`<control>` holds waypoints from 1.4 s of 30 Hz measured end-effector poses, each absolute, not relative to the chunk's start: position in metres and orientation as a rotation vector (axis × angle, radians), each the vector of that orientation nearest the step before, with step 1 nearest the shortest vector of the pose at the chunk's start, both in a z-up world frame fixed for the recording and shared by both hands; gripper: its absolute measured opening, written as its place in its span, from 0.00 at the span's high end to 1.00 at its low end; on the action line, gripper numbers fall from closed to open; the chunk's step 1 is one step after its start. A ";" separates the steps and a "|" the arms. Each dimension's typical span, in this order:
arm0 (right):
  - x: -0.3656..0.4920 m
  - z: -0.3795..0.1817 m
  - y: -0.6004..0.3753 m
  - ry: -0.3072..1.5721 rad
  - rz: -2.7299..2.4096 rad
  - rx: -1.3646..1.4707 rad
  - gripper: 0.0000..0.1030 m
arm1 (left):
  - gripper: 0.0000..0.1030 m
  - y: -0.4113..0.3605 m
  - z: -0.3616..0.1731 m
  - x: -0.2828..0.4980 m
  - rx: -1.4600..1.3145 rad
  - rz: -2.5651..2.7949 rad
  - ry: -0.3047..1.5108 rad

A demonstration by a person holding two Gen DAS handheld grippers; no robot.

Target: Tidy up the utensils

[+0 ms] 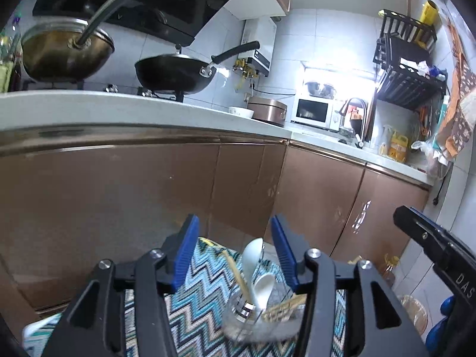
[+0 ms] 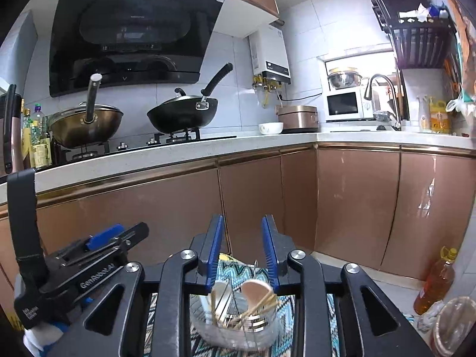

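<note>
Both claws hover over a clear glass holder (image 2: 235,331) standing on a zigzag-patterned cloth (image 1: 202,303). The holder carries the utensils: white ceramic spoons (image 1: 253,264), wooden chopsticks (image 2: 261,305) and metal-banded handles (image 1: 247,312), all leaning loosely against the rim.

Left gripper (image 1: 232,253): released, blue pads wide apart, nothing between them. The holder sits just below and ahead of its tips, slightly toward the right finger; the taller spoon's bowl rises into the gap without touching either pad.

Right gripper (image 2: 242,253): also released and empty. The holder lies directly beneath its tips, centred between the fingers. The left gripper's body shows off to its left side, well apart.

Judgement: the utensils appear gathered already; the step in hand looks like either a final check or choosing one piece to straighten. Cannot tell which piece is intended.

Notes for doing it well:
- Approach from above, fingers aligned across a single handle, not across the bundle.
- Ceramic spoons are smooth; grip at the neck, close gently.
- Chopsticks are thin and fan out toward the right; pinch low, near the rim.
- The glass holder looks light and may tip; steady it with the other claw before pulling anything.
- Keep the two claws from crowding each other.
</note>
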State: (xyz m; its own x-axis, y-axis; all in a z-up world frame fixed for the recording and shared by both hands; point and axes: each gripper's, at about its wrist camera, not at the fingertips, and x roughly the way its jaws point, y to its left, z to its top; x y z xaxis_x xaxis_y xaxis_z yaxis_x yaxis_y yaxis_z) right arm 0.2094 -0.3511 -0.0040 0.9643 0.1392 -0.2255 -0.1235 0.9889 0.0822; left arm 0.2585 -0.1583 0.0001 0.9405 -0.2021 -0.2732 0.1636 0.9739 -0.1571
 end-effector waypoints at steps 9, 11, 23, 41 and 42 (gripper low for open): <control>0.144 0.001 -0.341 0.288 0.102 0.042 0.59 | 0.38 -0.129 0.023 0.183 -0.066 -0.108 0.290; 0.131 0.000 -0.339 0.297 0.101 0.041 0.55 | 0.35 -0.123 0.027 0.167 -0.057 -0.099 0.282; 0.058 0.007 -0.329 0.302 0.072 0.046 0.36 | 0.26 -0.100 0.051 0.092 -0.005 -0.026 0.250; -0.019 0.023 -0.319 0.269 0.003 0.019 0.00 | 0.23 -0.073 0.079 0.011 -0.005 0.005 0.208; -0.023 0.024 -0.319 0.269 -0.001 0.022 0.00 | 0.23 -0.072 0.080 0.008 -0.007 0.005 0.203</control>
State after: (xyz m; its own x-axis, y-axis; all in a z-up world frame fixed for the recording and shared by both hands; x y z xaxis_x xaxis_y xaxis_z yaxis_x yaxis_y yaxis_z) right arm -0.0226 -0.3192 0.0237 0.9641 0.0014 -0.2656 0.0044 0.9998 0.0212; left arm 0.0078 -0.0721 0.0800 0.9794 0.0040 -0.2018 -0.0053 1.0000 -0.0061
